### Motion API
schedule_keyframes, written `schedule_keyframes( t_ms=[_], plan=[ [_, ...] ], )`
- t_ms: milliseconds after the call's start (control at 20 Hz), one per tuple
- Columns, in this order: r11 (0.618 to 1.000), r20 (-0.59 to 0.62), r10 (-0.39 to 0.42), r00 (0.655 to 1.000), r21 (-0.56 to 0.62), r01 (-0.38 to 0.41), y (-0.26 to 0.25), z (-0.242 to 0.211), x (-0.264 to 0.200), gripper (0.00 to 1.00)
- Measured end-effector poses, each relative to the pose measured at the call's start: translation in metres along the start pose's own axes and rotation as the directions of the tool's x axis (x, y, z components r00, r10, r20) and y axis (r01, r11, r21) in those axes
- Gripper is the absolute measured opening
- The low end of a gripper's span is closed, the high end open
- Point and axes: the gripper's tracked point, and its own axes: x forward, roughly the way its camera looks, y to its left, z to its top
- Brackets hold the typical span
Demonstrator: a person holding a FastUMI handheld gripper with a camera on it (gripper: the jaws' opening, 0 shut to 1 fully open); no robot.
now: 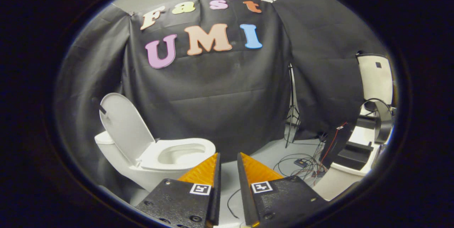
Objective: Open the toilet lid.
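Toilet lid (125, 127) stands raised, leaning back over the tank, beyond and left of the fingers, well apart from them; the job looks done, so the sound move is to draw clear without knocking it; the hand-held gripper (228, 160) is empty, fingers slightly parted; the lid is white, smooth, oval, above the seat and bowl (179, 155).

I am seeing the toilet (156, 159) with its lid (124, 127) standing up. My gripper (228, 159) is sitting just right of the toilet, fingers slightly apart, holding nothing.
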Motion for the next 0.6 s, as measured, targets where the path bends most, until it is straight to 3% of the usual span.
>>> schedule_keyframes(
  t_ms=[600],
  plan=[
    [0.994,-0.071,-0.016,0.997,0.108,0.024,-0.016,-0.042,0.004,0.27]
  ],
)
